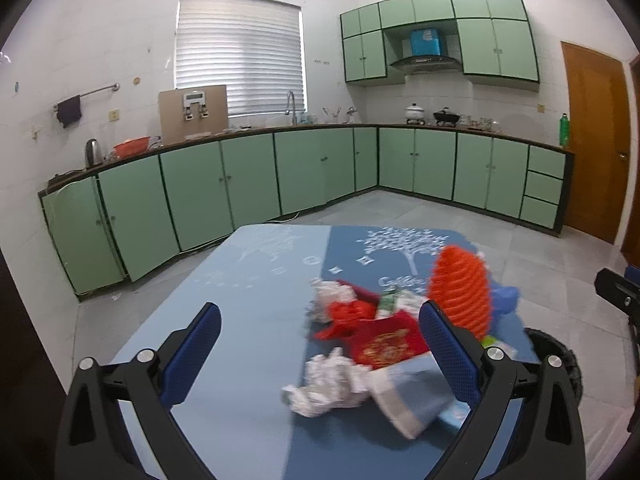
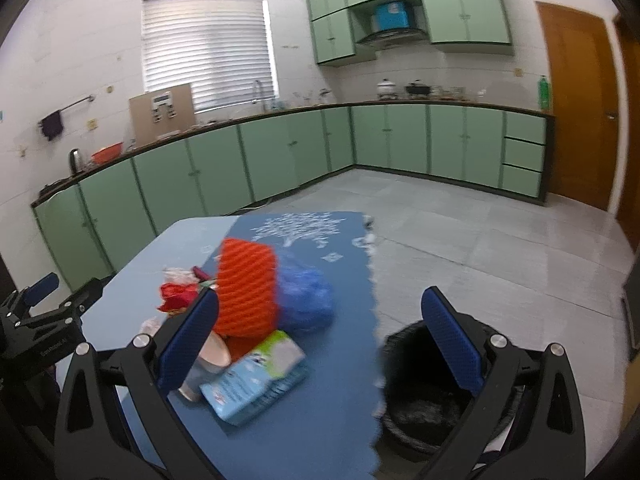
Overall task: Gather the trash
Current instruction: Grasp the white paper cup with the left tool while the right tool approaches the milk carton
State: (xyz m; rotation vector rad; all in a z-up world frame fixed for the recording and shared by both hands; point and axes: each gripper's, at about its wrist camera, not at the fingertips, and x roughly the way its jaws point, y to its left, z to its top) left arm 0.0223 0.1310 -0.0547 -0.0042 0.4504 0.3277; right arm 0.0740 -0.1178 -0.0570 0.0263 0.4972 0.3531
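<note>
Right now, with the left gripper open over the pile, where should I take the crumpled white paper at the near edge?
Take the crumpled white paper across its bunched middle, coming from above and slightly from the left. That side faces bare tablecloth, while the blue-grey cup lies against its right. The left gripper is open wide enough, I judge.

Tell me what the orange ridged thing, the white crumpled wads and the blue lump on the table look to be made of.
Orange ridged thing: probably foam netting; matte, with regular wavy ribs. White crumpled wads: apparently tissue or paper; dull white, sharp random creases. Blue lump: likely thin plastic film, maybe a bag; faintly glossy, translucent, softly bunched. Blur leaves all three uncertain.
</note>
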